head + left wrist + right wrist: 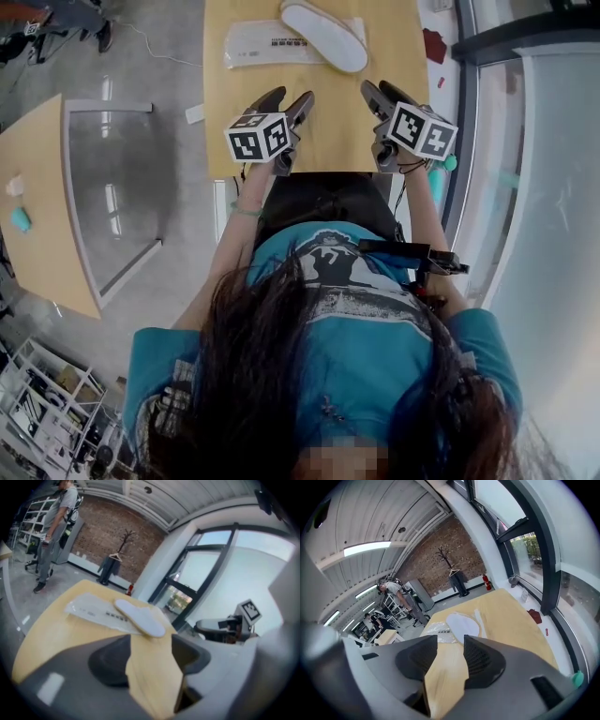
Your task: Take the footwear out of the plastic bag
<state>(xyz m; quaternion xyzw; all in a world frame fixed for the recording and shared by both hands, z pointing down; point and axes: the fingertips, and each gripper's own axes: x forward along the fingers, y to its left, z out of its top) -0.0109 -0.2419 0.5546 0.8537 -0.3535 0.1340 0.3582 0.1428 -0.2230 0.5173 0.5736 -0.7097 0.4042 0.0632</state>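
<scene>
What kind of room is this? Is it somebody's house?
Probably not a house. It looks like a workshop or lab, with storage racks, wooden worktables and a bare brick wall.

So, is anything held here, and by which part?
Nothing is held: left gripper and right gripper both stand open, the slipper lying apart on the table.

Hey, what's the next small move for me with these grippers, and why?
Likely reach the right gripper forward toward the white slipper: it lies across the end of the plastic bag far down the table, and this gripper and the left gripper hang open, empty.
</scene>
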